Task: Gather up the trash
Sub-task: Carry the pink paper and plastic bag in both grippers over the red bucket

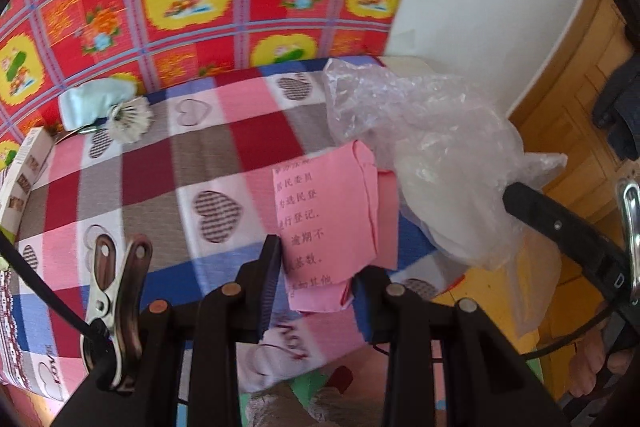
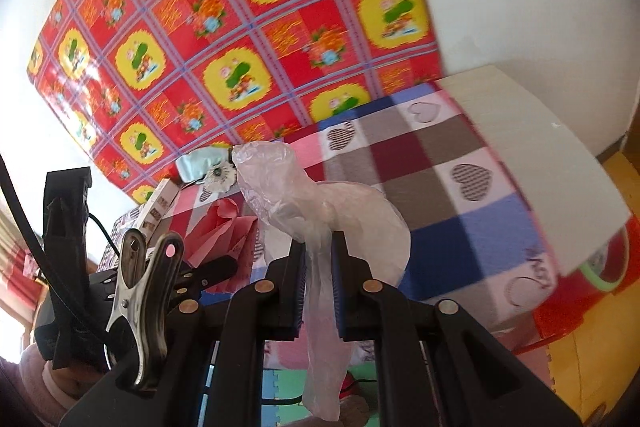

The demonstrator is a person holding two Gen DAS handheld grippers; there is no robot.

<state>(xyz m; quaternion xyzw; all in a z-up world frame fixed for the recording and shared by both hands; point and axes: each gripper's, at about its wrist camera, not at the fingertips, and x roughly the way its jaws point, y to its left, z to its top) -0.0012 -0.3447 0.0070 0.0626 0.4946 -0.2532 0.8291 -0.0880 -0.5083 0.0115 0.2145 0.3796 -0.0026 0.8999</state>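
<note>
The left tool (image 1: 316, 267) grips pink paper (image 1: 328, 223), the right tool (image 2: 318, 263) a blurred plastic bag (image 2: 320, 211).

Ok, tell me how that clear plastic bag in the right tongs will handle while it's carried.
The plastic bag is probably very floppy: it droops in a tail below the right tongs pinching it. It looks thin and crinkled, so likely light and apt to sway. Being smooth film, it might slip if the grip loosens.

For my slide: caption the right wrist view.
Right tongs shut on plastic bag above checked cloth.
</note>
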